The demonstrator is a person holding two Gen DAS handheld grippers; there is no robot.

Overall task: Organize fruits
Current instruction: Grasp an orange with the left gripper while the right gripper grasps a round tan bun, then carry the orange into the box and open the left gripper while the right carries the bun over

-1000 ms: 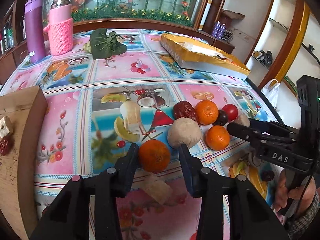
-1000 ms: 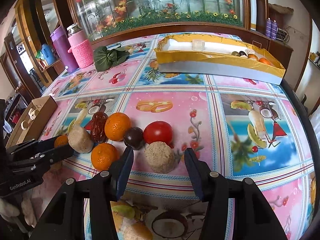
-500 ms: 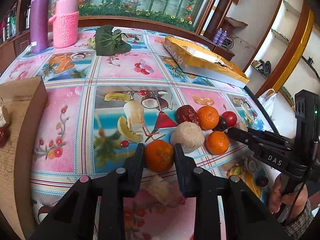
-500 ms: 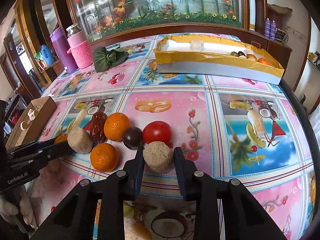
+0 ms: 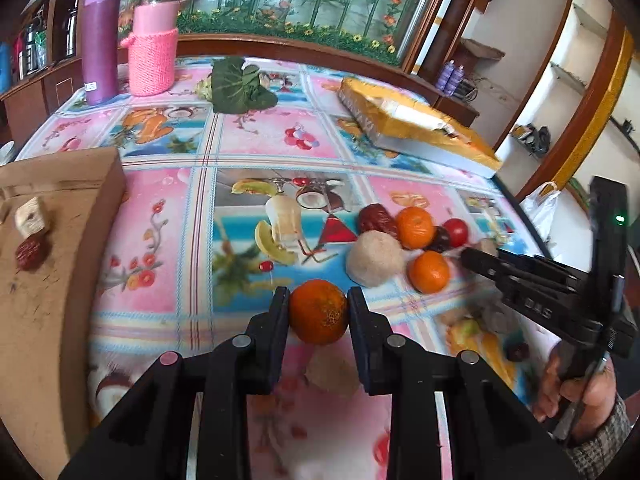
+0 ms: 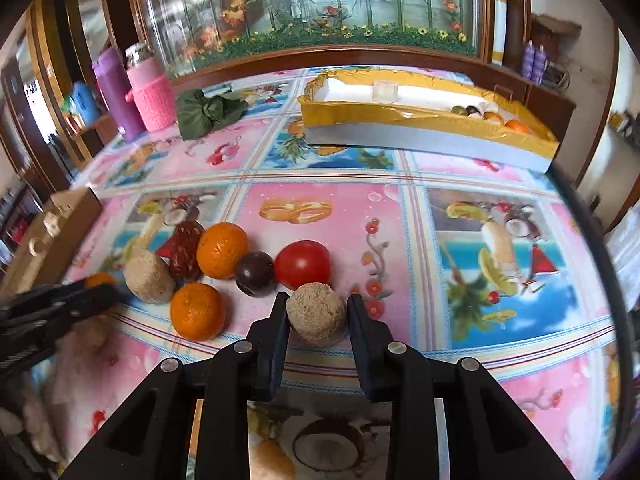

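My left gripper point(image 5: 318, 308) is shut on an orange point(image 5: 318, 312) and holds it just above the flowered tablecloth. My right gripper point(image 6: 317, 312) is shut on a brown rough round fruit point(image 6: 316, 313) at the table's near side. Left of it lie two oranges point(image 6: 222, 250), point(image 6: 197, 311), a dark plum point(image 6: 255, 273), a red tomato point(image 6: 303, 265), a dried red date point(image 6: 185, 249) and another brown round fruit point(image 6: 148, 276). The left gripper also shows in the right wrist view point(image 6: 96, 294).
A yellow-lined tray point(image 6: 424, 136) with several small fruits stands at the back right. A cardboard box point(image 5: 52, 264) with a date and a pale chunk sits at the left. A purple bottle point(image 5: 100, 36), a pink jar point(image 5: 154, 40) and green leaves point(image 5: 240, 88) are at the back.
Both grippers went from open to shut: the left closed on the orange and lifted it slightly, the right closed on the brown round fruit.
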